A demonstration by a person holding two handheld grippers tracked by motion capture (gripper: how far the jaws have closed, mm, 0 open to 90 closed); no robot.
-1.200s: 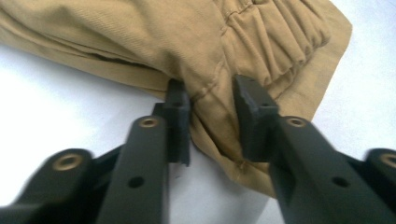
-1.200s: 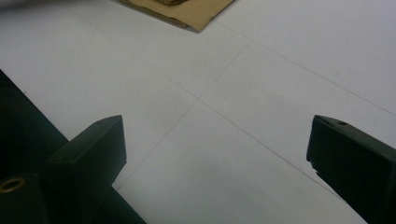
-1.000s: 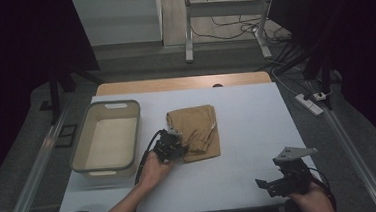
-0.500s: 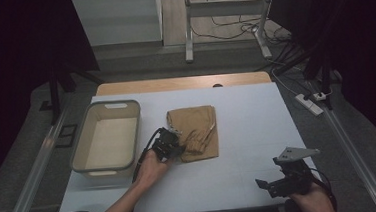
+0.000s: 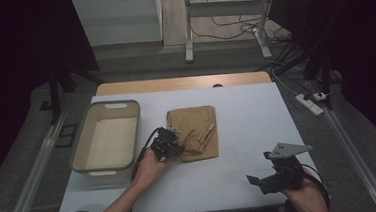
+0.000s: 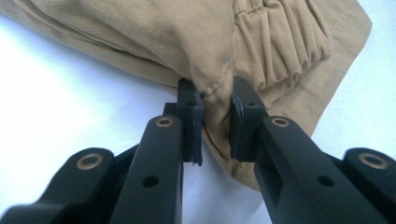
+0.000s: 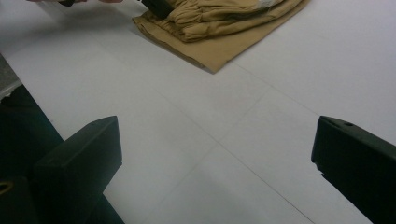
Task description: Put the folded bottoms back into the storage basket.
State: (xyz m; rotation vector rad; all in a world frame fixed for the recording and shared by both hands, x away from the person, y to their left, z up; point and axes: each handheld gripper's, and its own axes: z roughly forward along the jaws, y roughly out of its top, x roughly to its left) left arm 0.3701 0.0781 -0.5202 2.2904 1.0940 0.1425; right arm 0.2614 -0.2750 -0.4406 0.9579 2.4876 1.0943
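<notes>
Left gripper pinches a fold of the tan garment, hiding the clamped fabric; right gripper gapes wide, empty.

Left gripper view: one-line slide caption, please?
Left gripper pinching a fold of the folded tan garment on the white table.

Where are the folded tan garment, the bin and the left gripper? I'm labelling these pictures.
folded tan garment (image 5: 197, 128): high view, middle of its top layer.
bin (image 5: 108, 105): high view, far rim.
left gripper (image 6: 216, 119): left gripper view, between its jaws, which pinch the garment's edge.
</notes>
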